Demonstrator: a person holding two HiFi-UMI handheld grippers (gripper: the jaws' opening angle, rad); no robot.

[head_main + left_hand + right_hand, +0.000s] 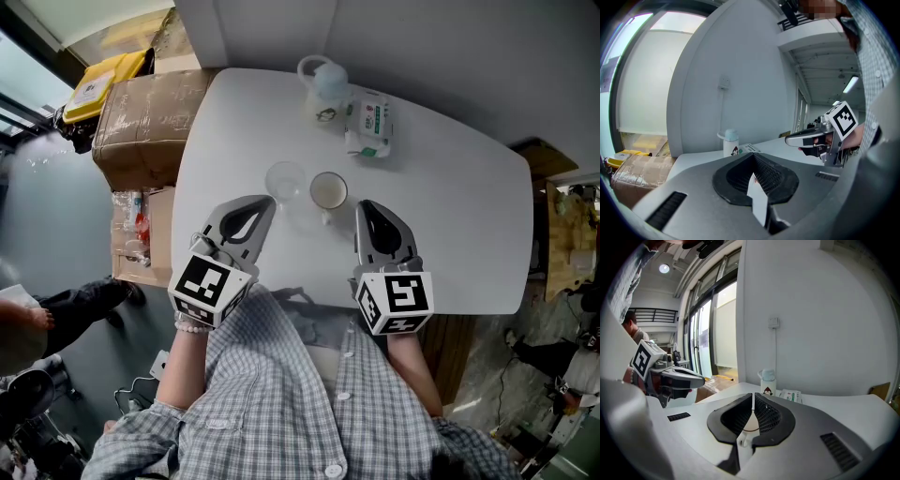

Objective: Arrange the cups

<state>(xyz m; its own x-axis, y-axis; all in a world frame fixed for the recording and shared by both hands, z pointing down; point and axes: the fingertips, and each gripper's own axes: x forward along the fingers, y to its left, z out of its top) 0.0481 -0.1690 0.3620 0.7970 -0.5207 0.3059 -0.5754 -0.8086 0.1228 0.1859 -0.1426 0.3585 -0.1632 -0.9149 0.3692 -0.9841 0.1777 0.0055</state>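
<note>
Beyond closed, empty left tongs (265,202) and right tongs (362,207): clear cup (285,180), white cup (328,191); bottle (325,89), packet (369,124) behind.

The left gripper (269,200) and right gripper (361,205) have matt grey plastic shells; their fingers (768,416) carry black pads with a ribbed, rubbery face; just ahead of the left fingers stands a clear cup (285,180), glossy and see-through; beside the right fingers a white cup (328,191) looks smooth and glazed; the table (450,187) under them is smooth matt white; farther beyond the fingers are a pale plastic bottle (323,89) and a shiny film packet (368,125); the shirt (272,375) is checked woven cloth.
</note>
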